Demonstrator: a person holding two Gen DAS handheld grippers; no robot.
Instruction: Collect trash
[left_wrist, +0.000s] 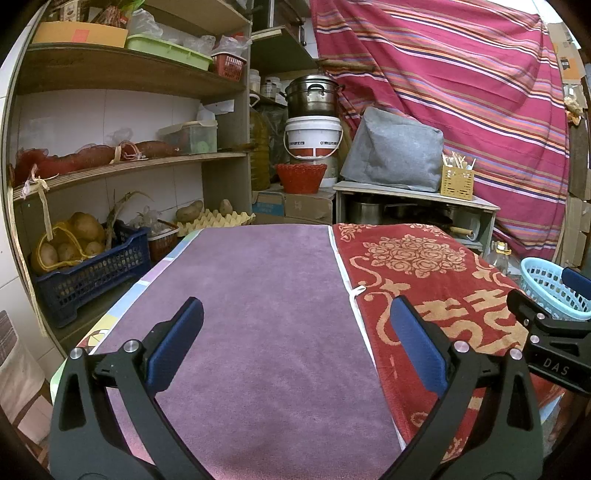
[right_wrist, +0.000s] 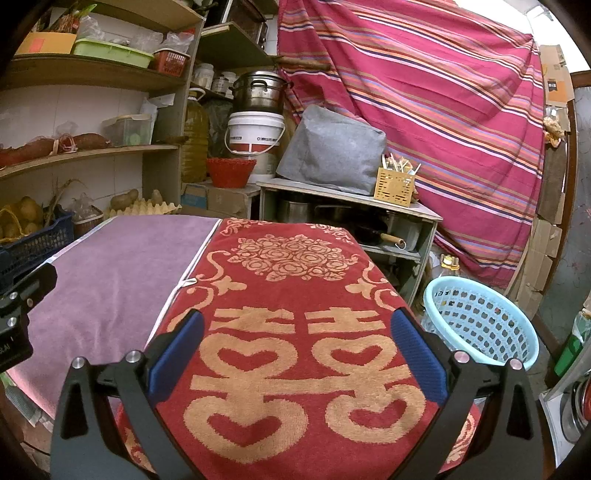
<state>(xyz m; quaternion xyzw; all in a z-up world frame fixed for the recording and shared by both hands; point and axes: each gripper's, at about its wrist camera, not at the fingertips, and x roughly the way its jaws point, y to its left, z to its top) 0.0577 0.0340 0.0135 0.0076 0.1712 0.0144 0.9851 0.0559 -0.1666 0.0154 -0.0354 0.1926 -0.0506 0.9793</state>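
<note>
**Basket off the table's right edge, both grippers wide and holding nothing**

Basket (right_wrist: 480, 325), the pale blue perforated one, sits low beside the table at about 3 o'clock from the right gripper (right_wrist: 297, 350), outside its right finger and apart from it. In the left wrist view the same basket (left_wrist: 550, 291) shows at 3 o'clock near the frame edge, partly hidden by the right gripper's black body (left_wrist: 546, 332), well away from the left gripper (left_wrist: 295, 343).

Both grippers point forward over the table, roughly level and side by side. The left gripper's jaws stand wide apart over the purple towel (left_wrist: 251, 314), with nothing between the blue pads. The right gripper's jaws are equally wide over the red towel (right_wrist: 295, 369), which bears gold characters, hearts and a rose cluster; nothing is gripped there either. The left gripper's body intrudes at 9 o'clock in the right wrist view.

The basket is round, with rows of holes in its wall and a smooth rim, and it tilts toward the camera. What lies inside is too small to tell; a few dark specks show through the holes. No loose trash can be made out on either towel.

At 12 o'clock hangs a striped cloth (right_wrist: 424, 110), and at 10 o'clock stand shelves (left_wrist: 122, 162).
</note>
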